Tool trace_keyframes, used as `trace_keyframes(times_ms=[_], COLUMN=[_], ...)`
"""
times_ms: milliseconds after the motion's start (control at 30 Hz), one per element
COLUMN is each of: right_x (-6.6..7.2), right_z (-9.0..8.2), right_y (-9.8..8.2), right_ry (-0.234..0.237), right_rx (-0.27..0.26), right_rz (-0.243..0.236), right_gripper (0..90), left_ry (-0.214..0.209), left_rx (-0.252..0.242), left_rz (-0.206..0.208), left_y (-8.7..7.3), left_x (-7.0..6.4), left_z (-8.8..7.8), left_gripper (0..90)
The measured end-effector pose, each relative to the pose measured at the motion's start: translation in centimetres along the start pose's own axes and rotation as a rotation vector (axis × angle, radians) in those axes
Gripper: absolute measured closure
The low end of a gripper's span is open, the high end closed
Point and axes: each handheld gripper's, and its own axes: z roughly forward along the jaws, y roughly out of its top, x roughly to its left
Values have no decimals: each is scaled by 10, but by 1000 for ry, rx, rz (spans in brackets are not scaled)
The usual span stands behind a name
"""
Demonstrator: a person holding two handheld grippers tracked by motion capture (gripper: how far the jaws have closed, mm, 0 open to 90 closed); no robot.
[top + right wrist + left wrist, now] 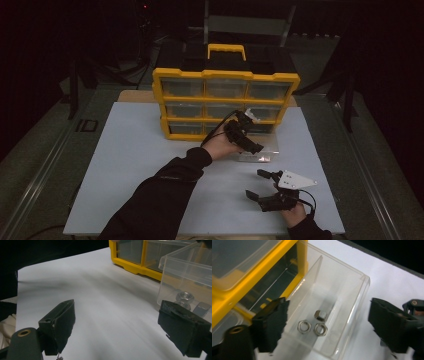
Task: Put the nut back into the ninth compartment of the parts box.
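Dim workshop, yellow parts organizer point(225, 102), steel nuts point(313, 326), white worktable point(135, 165)

Yellow-framed parts cabinet point(226, 102), black top; clear plastic drawer point(332, 302); silver hex nuts point(312, 326); white bench point(130, 165); black claws; black sleeve point(160, 205).

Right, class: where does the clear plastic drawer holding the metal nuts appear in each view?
High view: clear drawer right of centre, before the yellow organiser.
Left gripper view: drawer centre, nuts inside.
Right gripper view: drawer upper right.
Shared landmark: the yellow organiser.
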Motion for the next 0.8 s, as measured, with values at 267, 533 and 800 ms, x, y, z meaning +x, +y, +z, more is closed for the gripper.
trace_keyframes(times_ms=[267,533,800], right_x=[0,1,1], right_z=[0,1,1], right_y=[0,0,0], right_ry=[-2,-4,-5], right_rx=[3,9,9], right_rz=[0,1,2], right_gripper=[144,144,144], left_ry=[20,-4,5], left_rx=[4,-37,-103], left_rz=[-19,-23,-7], left_y=[-15,-31,-52], left_x=[2,5,8], left_z=[-17,-35,-57], left_gripper=[7,0,0])
